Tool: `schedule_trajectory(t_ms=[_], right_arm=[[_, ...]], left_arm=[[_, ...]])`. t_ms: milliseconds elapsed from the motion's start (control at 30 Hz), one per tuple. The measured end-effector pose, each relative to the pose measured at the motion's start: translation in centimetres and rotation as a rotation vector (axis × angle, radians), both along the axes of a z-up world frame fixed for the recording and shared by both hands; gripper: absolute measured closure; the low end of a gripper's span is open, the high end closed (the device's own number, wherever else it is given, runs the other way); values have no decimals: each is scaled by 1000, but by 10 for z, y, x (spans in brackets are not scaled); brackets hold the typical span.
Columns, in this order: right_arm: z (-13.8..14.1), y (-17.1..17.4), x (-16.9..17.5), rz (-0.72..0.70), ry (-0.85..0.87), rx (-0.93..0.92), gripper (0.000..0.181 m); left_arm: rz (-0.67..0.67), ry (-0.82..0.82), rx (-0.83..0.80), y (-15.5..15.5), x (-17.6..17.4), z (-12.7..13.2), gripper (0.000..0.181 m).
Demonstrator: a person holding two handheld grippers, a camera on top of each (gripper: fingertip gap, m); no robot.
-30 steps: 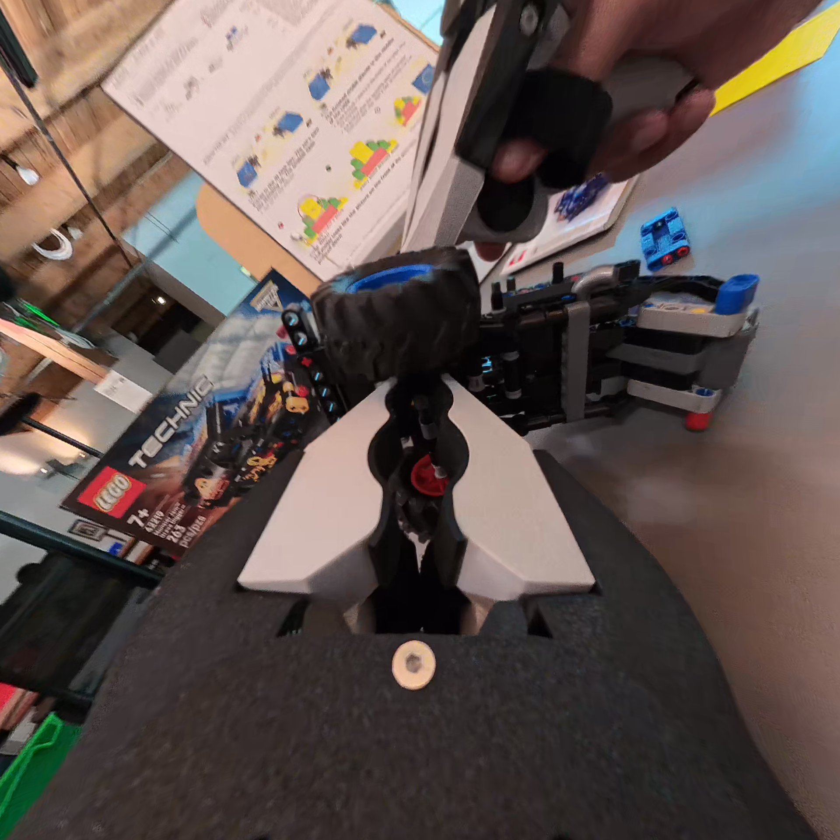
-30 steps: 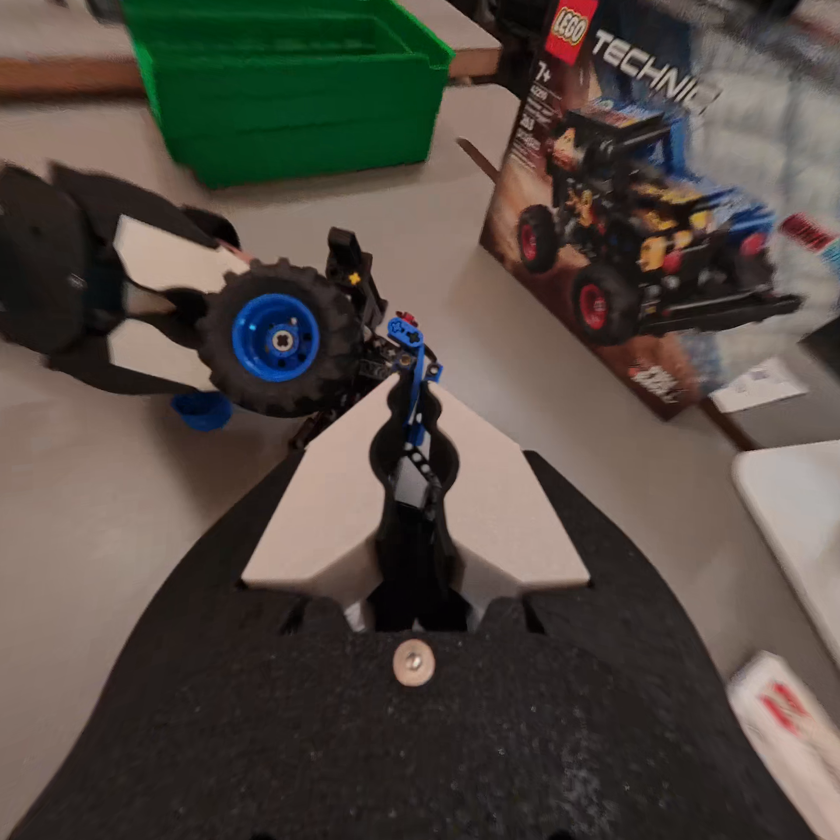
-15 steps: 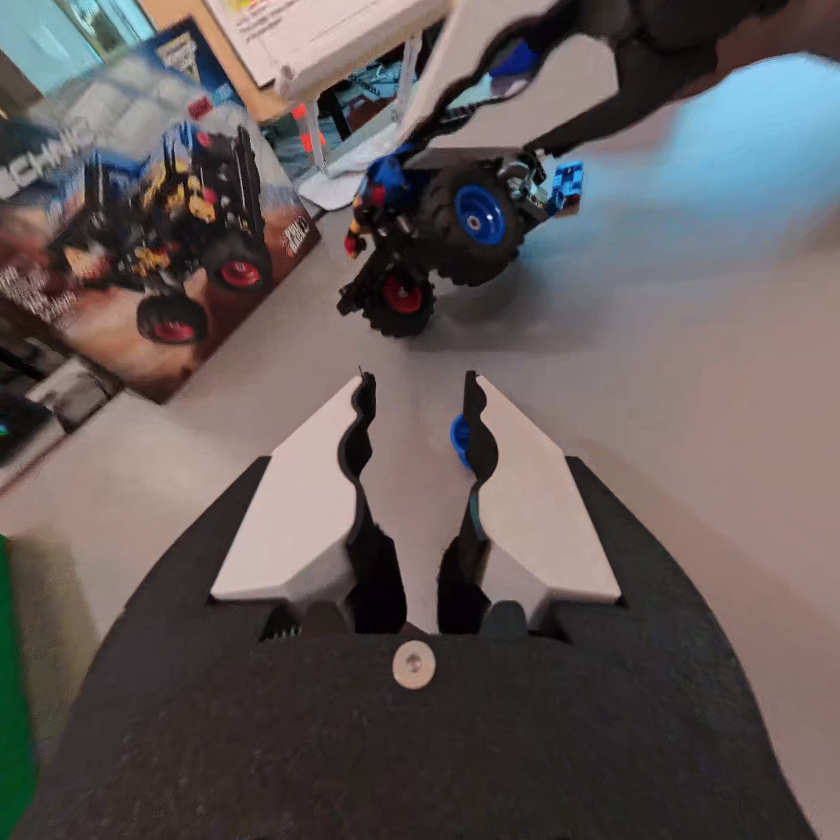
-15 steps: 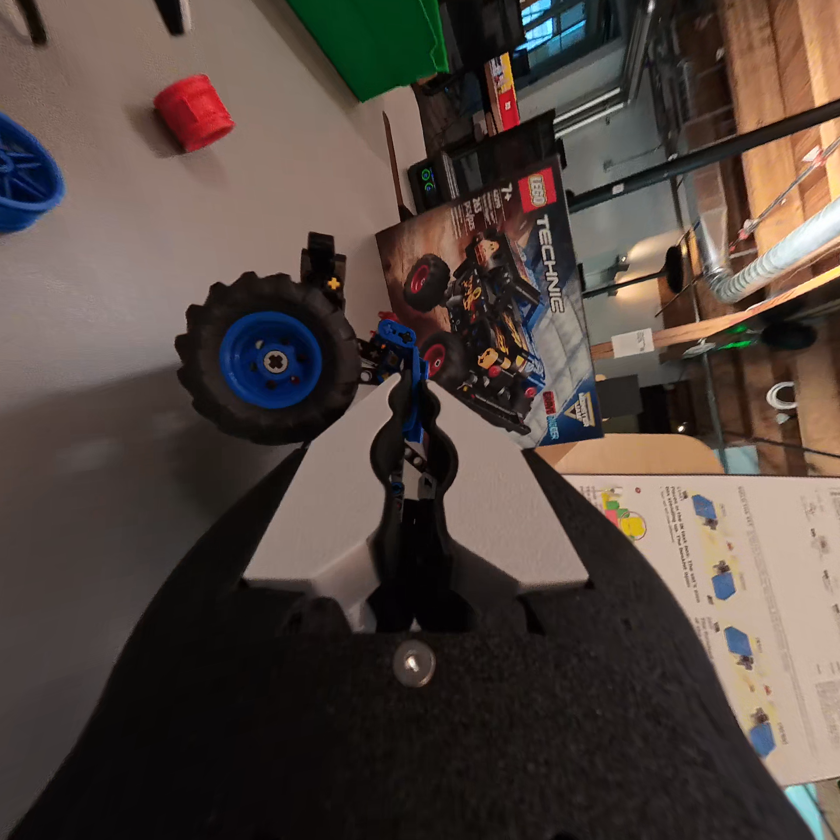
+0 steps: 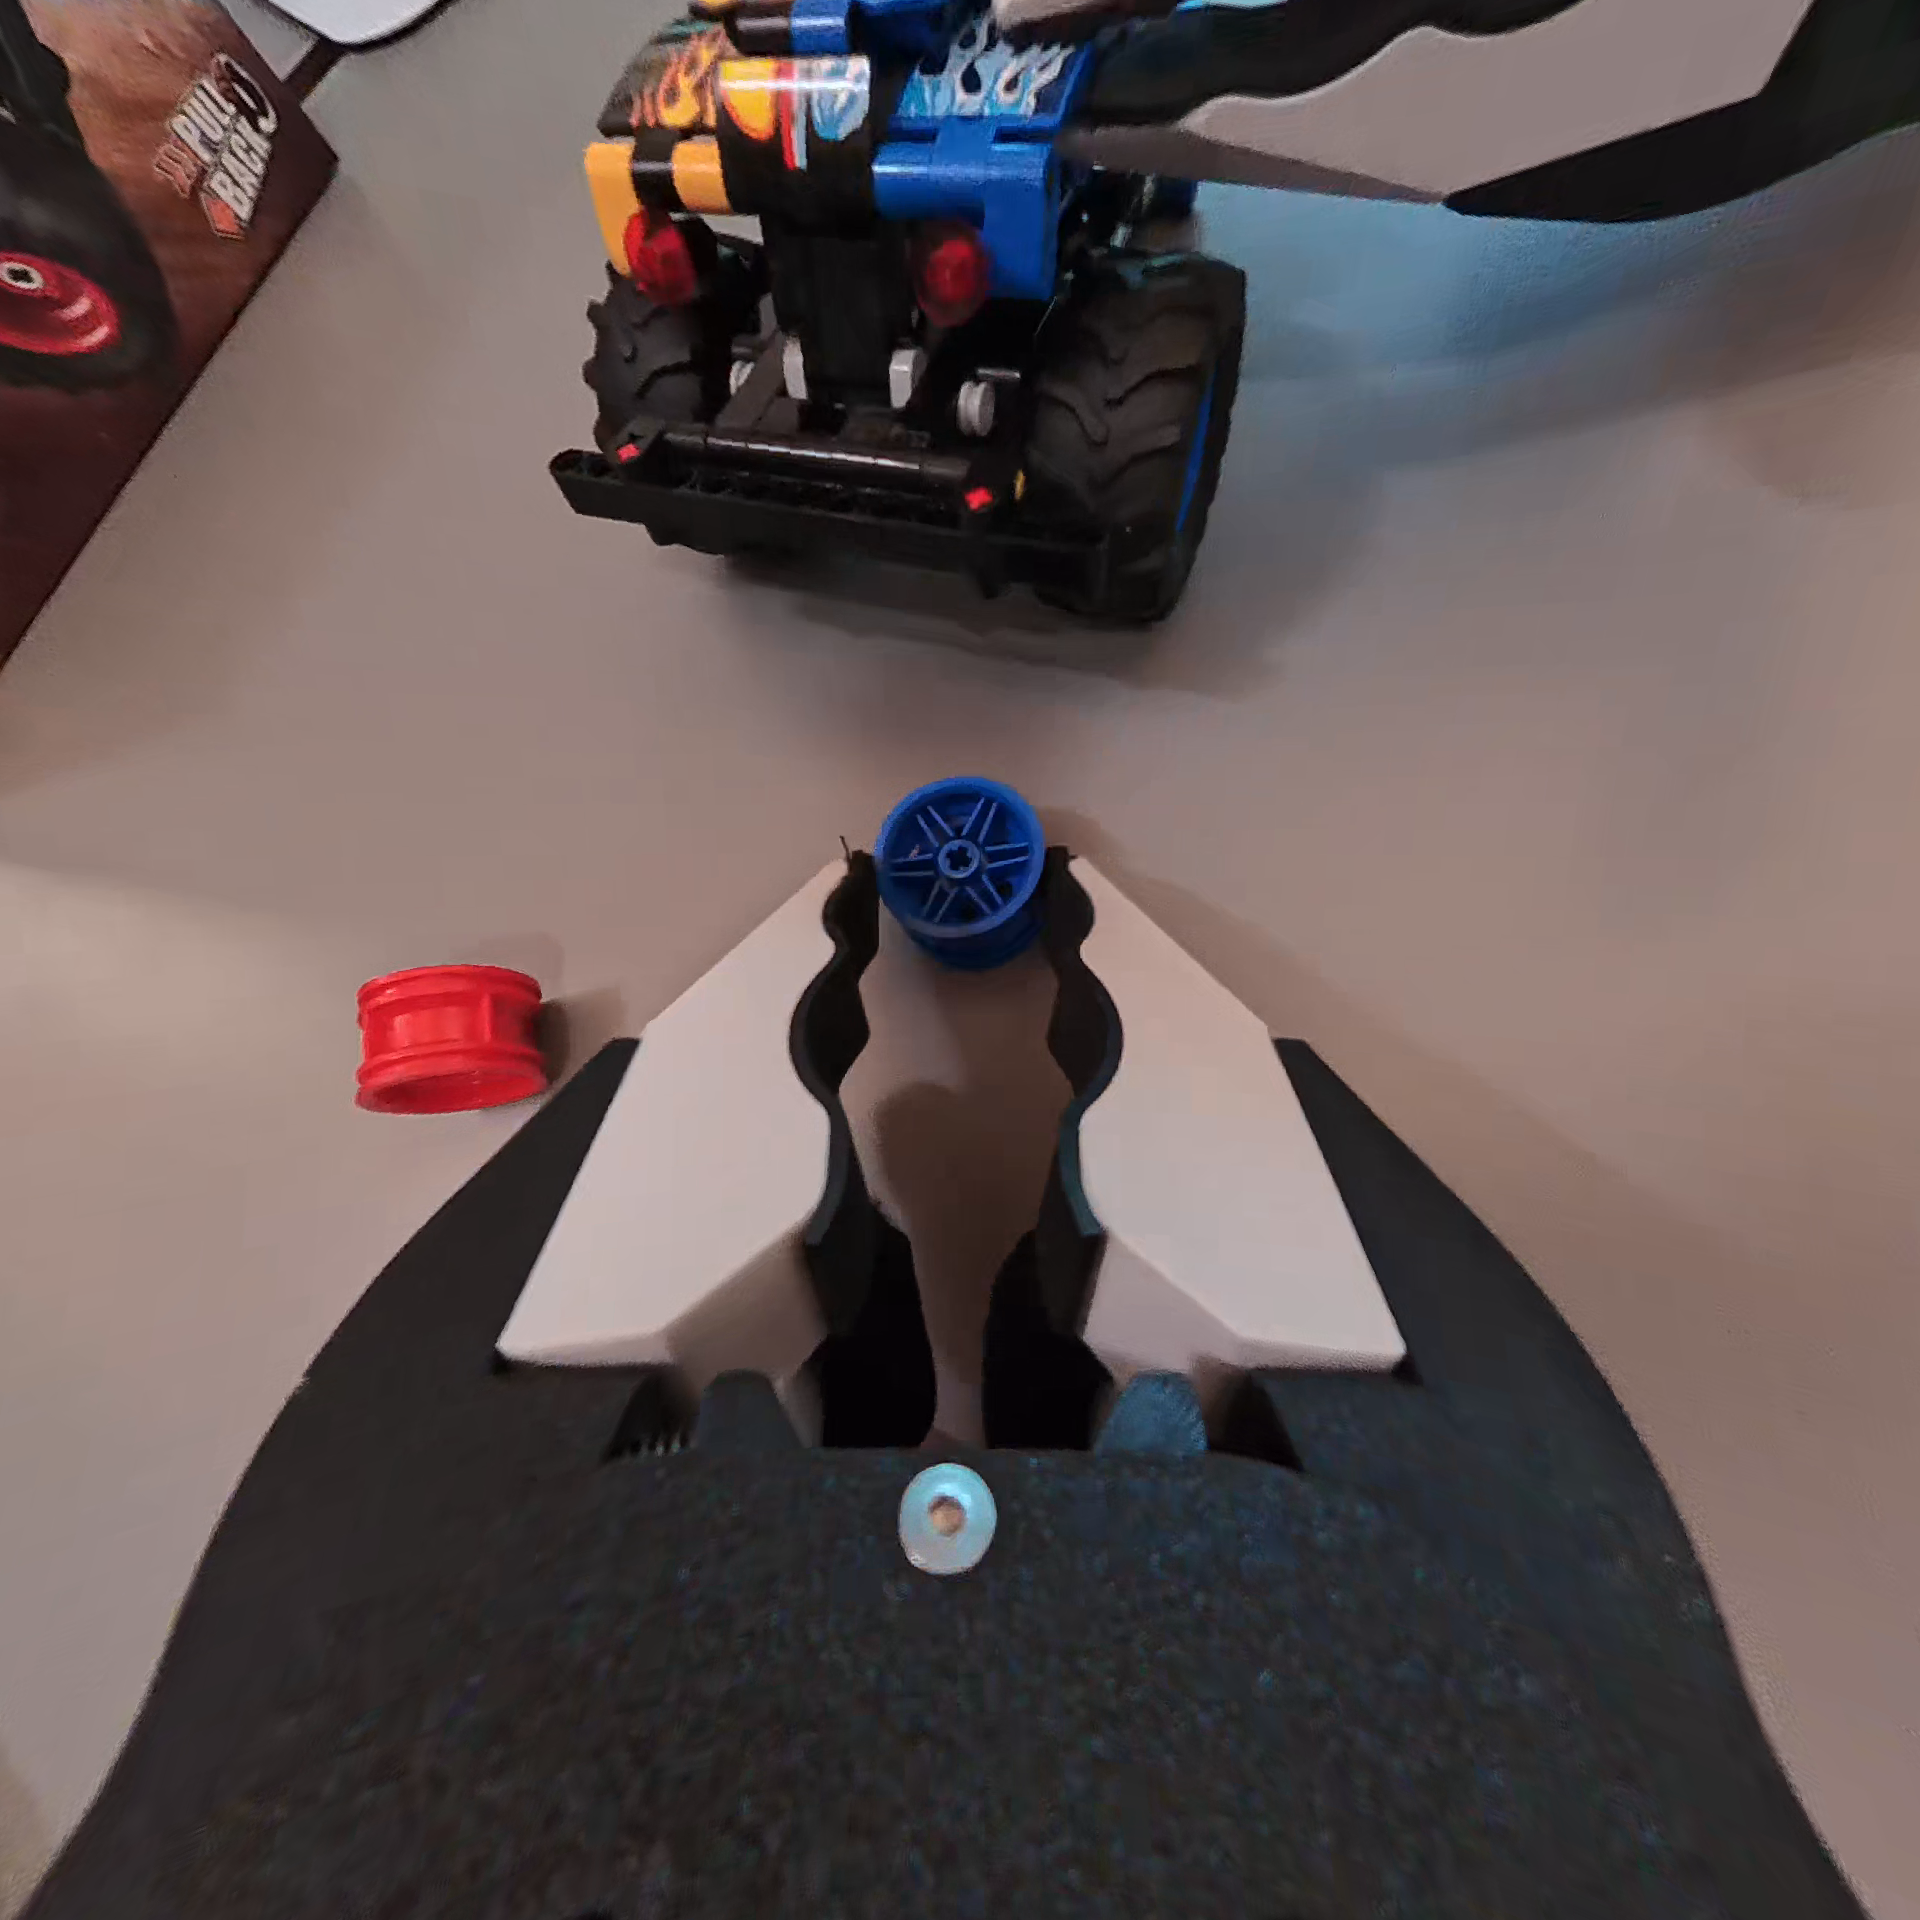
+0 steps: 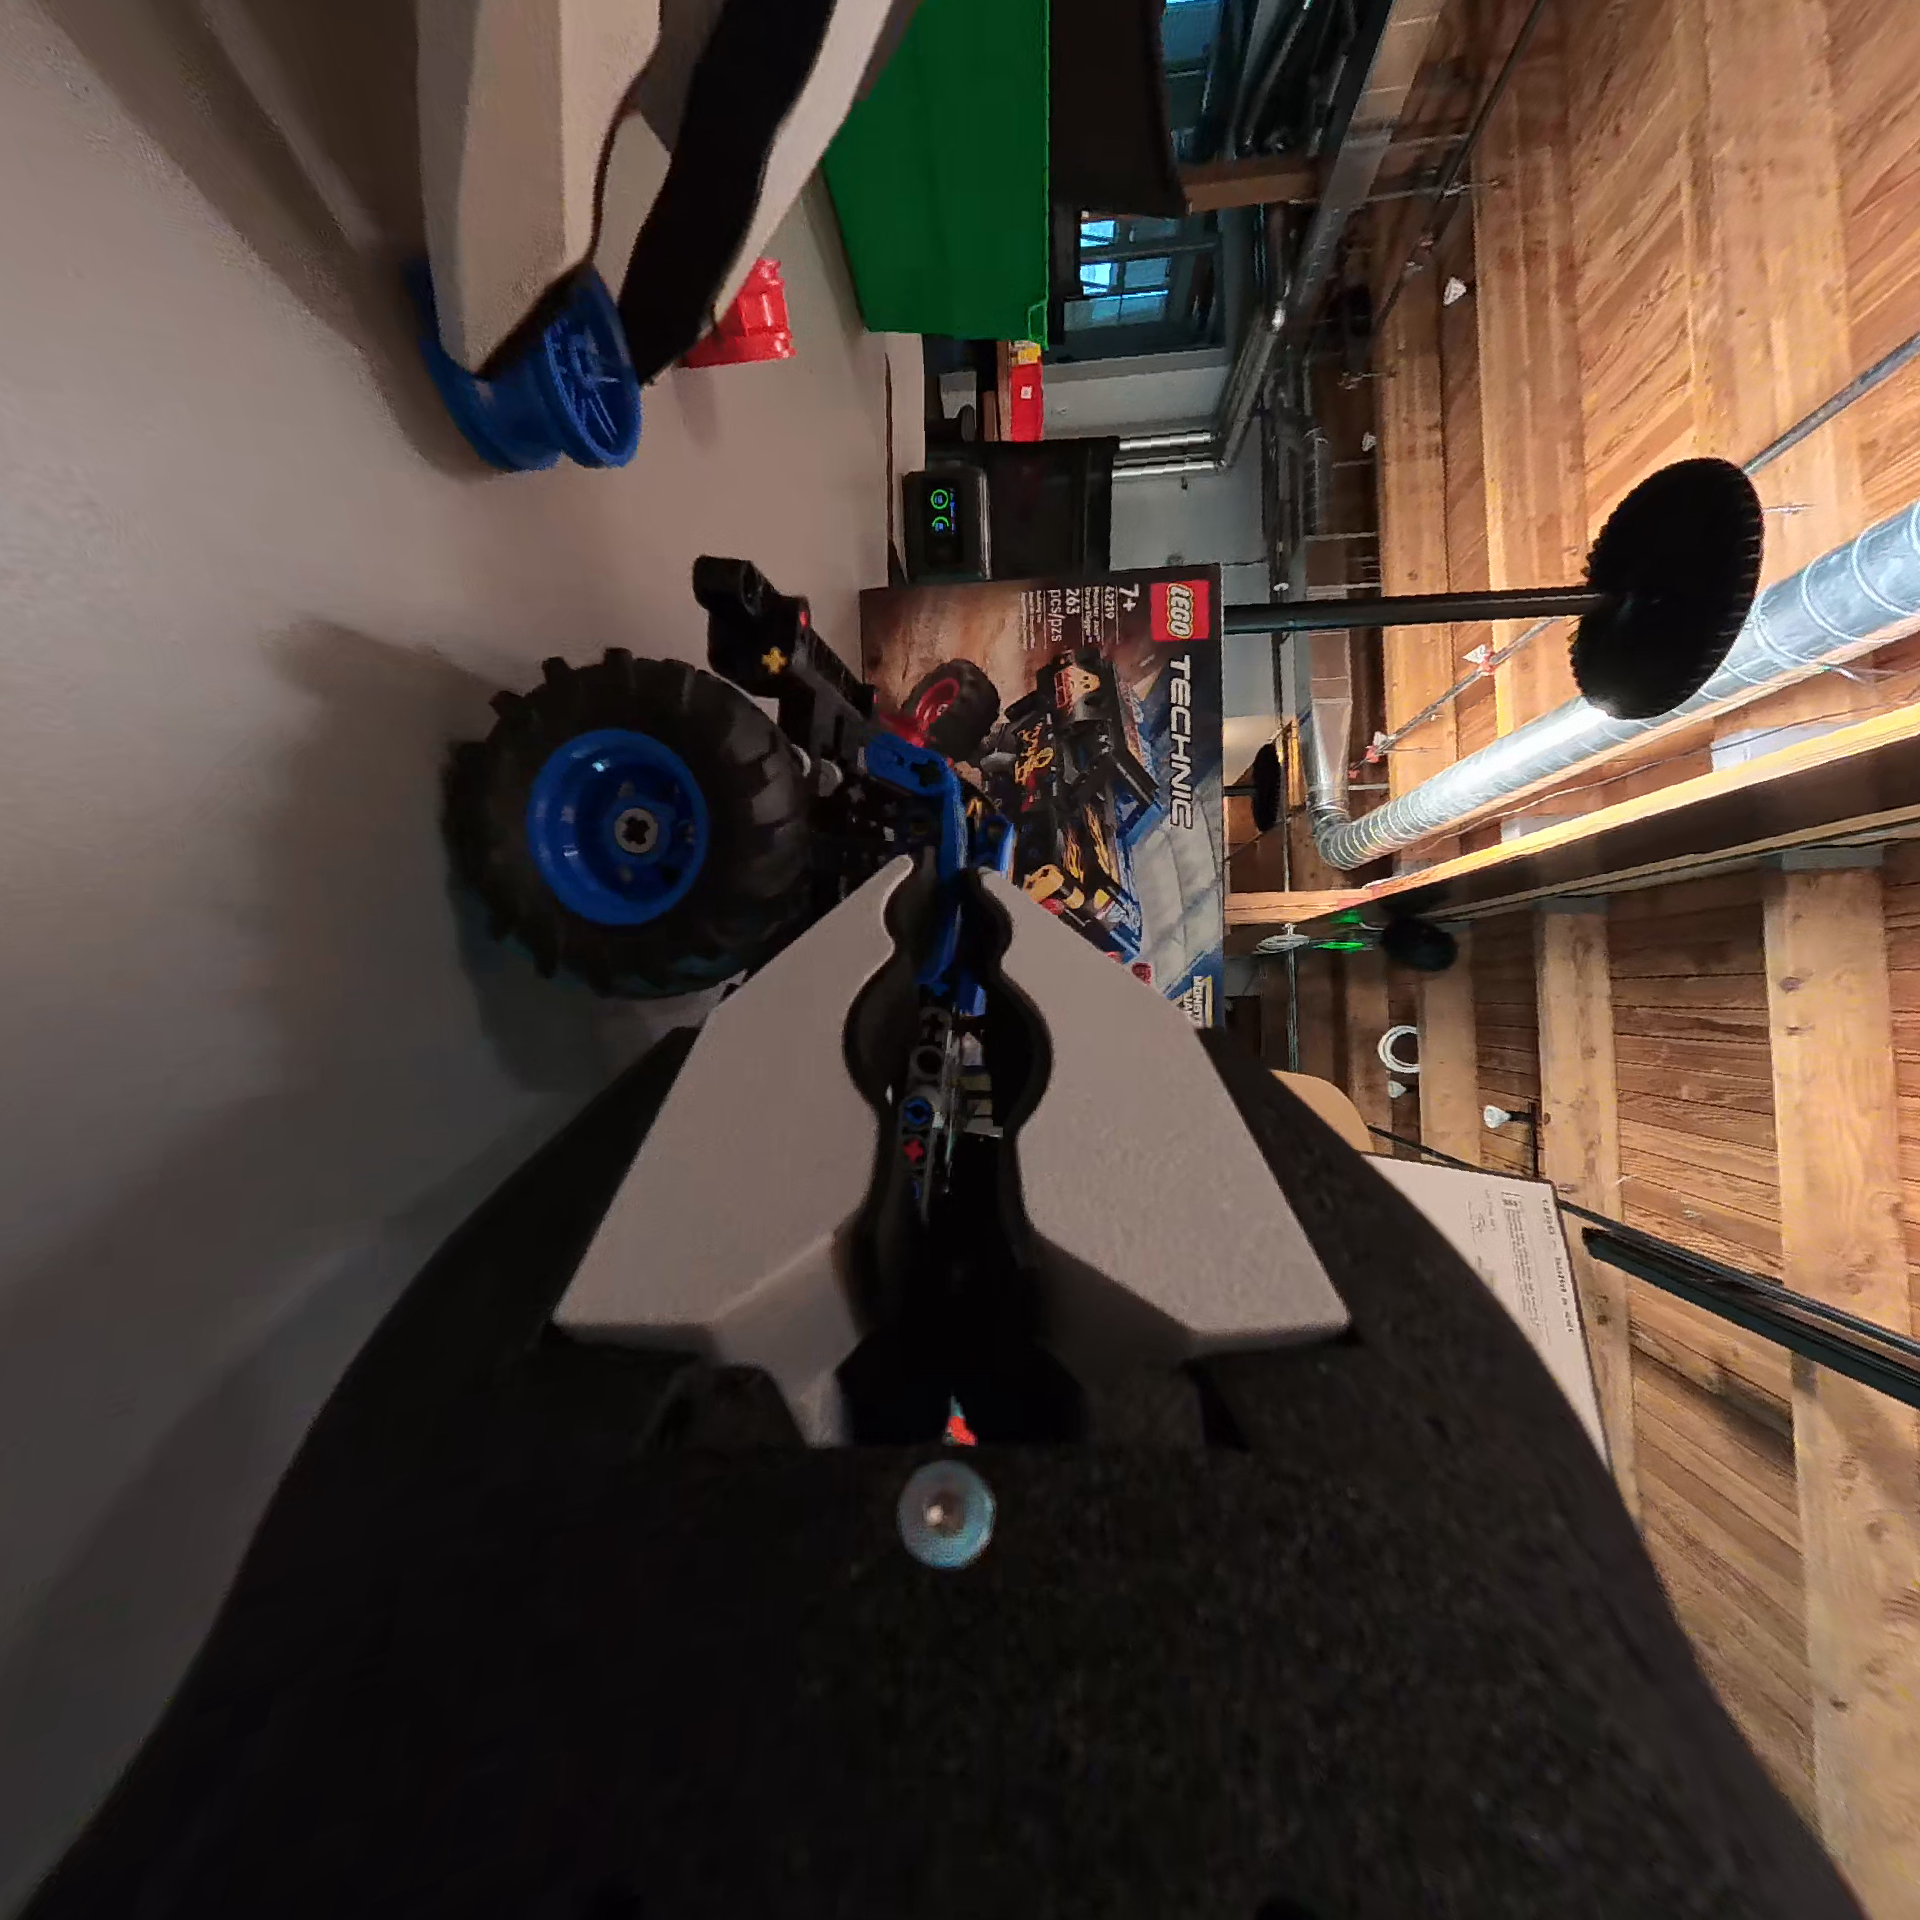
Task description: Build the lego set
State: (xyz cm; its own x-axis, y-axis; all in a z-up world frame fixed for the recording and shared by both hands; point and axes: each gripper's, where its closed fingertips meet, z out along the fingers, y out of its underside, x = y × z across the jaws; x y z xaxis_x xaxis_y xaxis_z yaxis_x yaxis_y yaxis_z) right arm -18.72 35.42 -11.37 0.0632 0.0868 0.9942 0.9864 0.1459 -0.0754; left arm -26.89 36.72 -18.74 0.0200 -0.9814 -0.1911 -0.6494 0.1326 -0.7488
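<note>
A toy truck (image 5: pixel 894 343) with black tyres and blue hubs stands on the grey table (image 5: pixel 1455 831). My right gripper (image 6: pixel 943 873) is shut on a blue part on the truck's top; it also shows in the left wrist view (image 5: pixel 1091 104). One blue-hubbed wheel (image 6: pixel 618 826) sits just left of its fingers. My left gripper (image 5: pixel 956 862) is open, low over the table, its fingertips either side of a loose blue wheel rim (image 5: pixel 958 883). The rim (image 6: pixel 551 384) and left gripper (image 6: pixel 566 343) show in the right wrist view.
A loose red rim (image 5: pixel 449 1039) lies left of my left gripper, also in the right wrist view (image 6: pixel 743 322). The toy's box (image 6: pixel 1060 790) stands behind the truck. A green bin (image 6: pixel 935 177) and a printed instruction sheet (image 6: pixel 1507 1278) lie farther off. My hands' fingertips stand some 12 cm from each other. Between my right fingertips and the blue-hubbed wheel (image 6: pixel 618 826) there is roughly 5 cm.
My left gripper let go of the truck, opened, and moved down to the blue rim on the table. My right gripper turned the truck and now holds it standing on its wheels.
</note>
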Motion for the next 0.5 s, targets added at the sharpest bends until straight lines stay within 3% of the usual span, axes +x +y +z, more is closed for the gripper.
schedule_trajectory(t_ms=[100, 167, 267, 333, 433, 500], right_arm=[[0, 0, -1, -10, 63, -26, 176], [2, -3, -3, -5, 99, -41, 171], [8, -15, -10, 29, 183, -74, 158], [16, -21, -17, 71, 258, -84, 158], [25, -21, -23, 100, 358, -101, 157], [27, -19, -22, 100, 404, -114, 158]], left_arm=[[56, -19, 30, 8, -8, 11, 151], [137, -61, 86, 27, -33, 40, 151], [350, -173, 126, 86, -111, 109, 151], [460, -186, 91, 128, -172, 141, 151], [611, 36, 148, 216, -235, 130, 151], [613, 170, 99, 265, -239, 98, 151]])
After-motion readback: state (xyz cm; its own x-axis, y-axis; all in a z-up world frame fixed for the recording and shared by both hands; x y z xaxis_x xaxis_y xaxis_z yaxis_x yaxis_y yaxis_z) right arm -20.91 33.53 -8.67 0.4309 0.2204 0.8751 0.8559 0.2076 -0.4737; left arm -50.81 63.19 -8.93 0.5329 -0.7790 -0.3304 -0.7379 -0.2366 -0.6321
